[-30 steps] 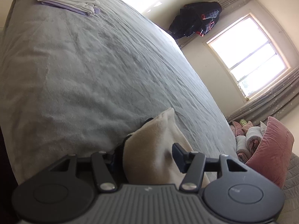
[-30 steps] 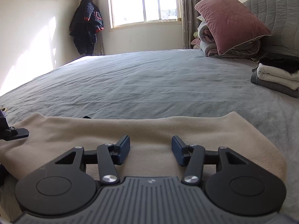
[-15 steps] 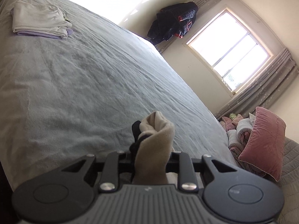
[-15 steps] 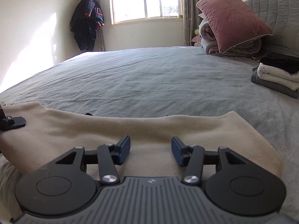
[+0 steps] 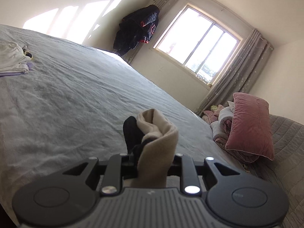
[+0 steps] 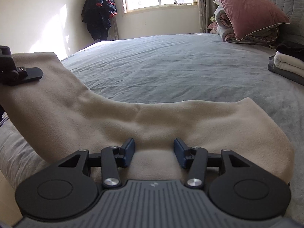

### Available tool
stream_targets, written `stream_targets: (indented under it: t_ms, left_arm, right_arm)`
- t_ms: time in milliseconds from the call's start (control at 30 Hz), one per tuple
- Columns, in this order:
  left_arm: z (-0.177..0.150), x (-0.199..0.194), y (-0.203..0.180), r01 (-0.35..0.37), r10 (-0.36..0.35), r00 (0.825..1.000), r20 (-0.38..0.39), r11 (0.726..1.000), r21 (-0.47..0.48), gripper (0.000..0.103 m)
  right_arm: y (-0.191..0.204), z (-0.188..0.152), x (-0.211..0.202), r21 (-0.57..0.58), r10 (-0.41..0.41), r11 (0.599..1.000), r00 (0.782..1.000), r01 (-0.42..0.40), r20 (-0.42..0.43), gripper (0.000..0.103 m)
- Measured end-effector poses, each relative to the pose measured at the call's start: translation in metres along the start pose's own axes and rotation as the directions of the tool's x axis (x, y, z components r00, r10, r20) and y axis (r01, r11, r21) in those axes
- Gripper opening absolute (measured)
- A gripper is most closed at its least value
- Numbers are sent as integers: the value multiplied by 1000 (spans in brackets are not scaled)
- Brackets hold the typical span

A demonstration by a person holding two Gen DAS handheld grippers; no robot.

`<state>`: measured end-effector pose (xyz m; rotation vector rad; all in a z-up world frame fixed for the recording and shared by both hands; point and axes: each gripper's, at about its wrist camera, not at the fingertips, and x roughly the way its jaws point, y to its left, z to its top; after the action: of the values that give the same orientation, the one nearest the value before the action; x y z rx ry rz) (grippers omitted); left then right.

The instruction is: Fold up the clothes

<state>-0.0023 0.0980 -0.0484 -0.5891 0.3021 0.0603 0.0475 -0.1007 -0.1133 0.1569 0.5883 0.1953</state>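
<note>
Beige fleece garment [image 6: 152,125] lies spread on the near edge of the grey bed [image 6: 180,70], its left corner raised off the cover. That corner sits pinched in the left hand-held gripper [image 5: 152,163], whose jaws are clamped on a bunched fold of the cloth with a strip of dark lining showing beside it. The right hand-held gripper [image 6: 154,151] rests above the middle of the garment with its jaws apart, holding nothing. No containers are in view — only folded stacks: pale clothes [image 5: 11,60] at one side of the bed, a white and grey pile [image 6: 288,66] at the other, near the pink pillow [image 6: 247,9]. Compared with a second ago, the left jaws have gone from open to shut on the corner, and the corner has risen clear of the bed — the right gripper has barely shifted.
</note>
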Motion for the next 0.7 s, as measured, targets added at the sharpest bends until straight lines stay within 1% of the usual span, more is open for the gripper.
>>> stream_targets:
  t_ms: [67,133,167,267,467,600,700]
  left_arm:
    - [0,-2,-9,21,-21,1000,1,999,30,23]
    - [-3,-3,-17,40,-40,999,-1,998,53,23]
    - [-4,-4,-22,51,-51,999,-4,997,63,23]
    - [-11,-5,-35,82,-80,997,-21,993,89,23]
    - [-28,-4,-57,151,-141,986,-87,981,125,23]
    - [-48,0,-72,195,-171,973,-153,968,160,24]
    - [-63,3,-79,214,-177,964,-197,958,189,24]
  right_arm:
    - [-10,3,-6,70,42,997,999,-42,-3,53]
    - [-19,6,-14,121,67,990,998,-66,3,55]
    - [-23,7,-19,143,75,987,997,-76,9,57]
    - [-35,9,-29,199,90,976,996,-93,28,63]
    - [-68,10,-45,329,104,937,993,-118,61,64]
    - [-93,8,-54,416,103,900,991,-130,88,65]
    - [-113,3,-62,498,127,850,984,-171,122,65]
